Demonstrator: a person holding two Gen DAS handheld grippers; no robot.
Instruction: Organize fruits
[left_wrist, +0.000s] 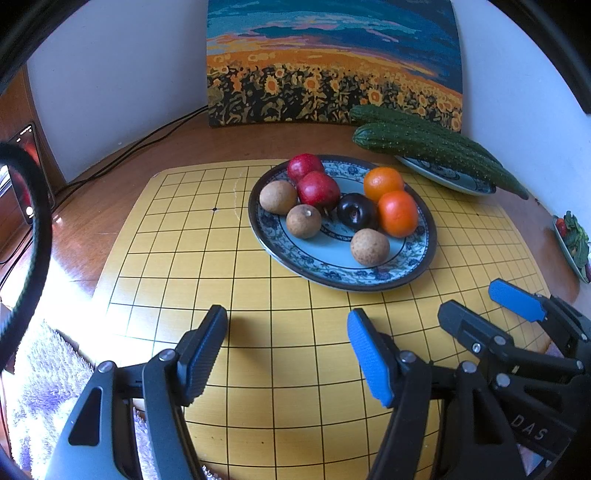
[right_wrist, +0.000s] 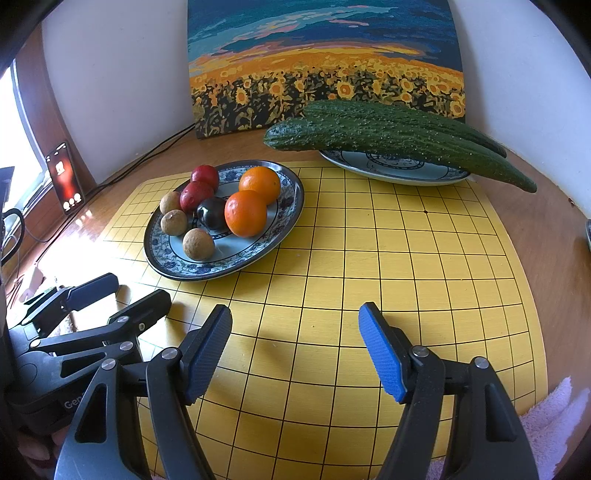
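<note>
A blue-patterned plate on the yellow grid board holds two red fruits, two oranges, a dark plum and three brown round fruits. Two cucumbers lie across a second plate behind it. My left gripper hovers open over the board in front of the fruit plate, nothing between its fingers. Beside it, my right gripper is open and empty too.
The grid board rests on a wooden table. A sunflower painting leans on the back wall, with cables to its left. A lit phone stands at the left. A small dish sits at the right edge, and fluffy cloth lies near the front.
</note>
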